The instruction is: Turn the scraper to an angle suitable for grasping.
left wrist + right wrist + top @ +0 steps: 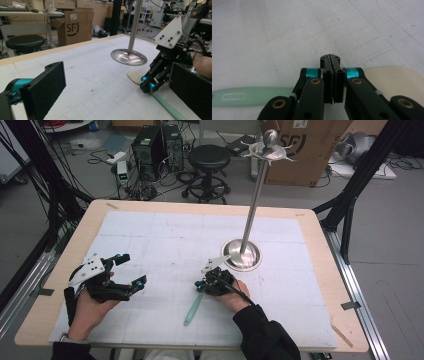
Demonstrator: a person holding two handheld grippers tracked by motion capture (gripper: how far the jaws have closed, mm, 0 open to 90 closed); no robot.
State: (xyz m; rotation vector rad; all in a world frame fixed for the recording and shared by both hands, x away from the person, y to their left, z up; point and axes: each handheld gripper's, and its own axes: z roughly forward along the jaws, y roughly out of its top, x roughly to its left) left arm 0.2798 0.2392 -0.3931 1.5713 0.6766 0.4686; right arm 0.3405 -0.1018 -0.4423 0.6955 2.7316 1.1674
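A spatula with a mint-green handle and a cream head lies flat on the white mat. My right gripper points down at the spatula's neck, jaws pressed together with nothing visible between the pads; whether the tips touch the spatula is unclear. Its white three-cornered plate shows in the left gripper view. My left gripper is held open at the mat's left, well apart from the spatula, empty.
A tall metal stand with a round base and hooks at its top rises just behind the right gripper. Beyond the table are a black stool, a cardboard box and computer towers.
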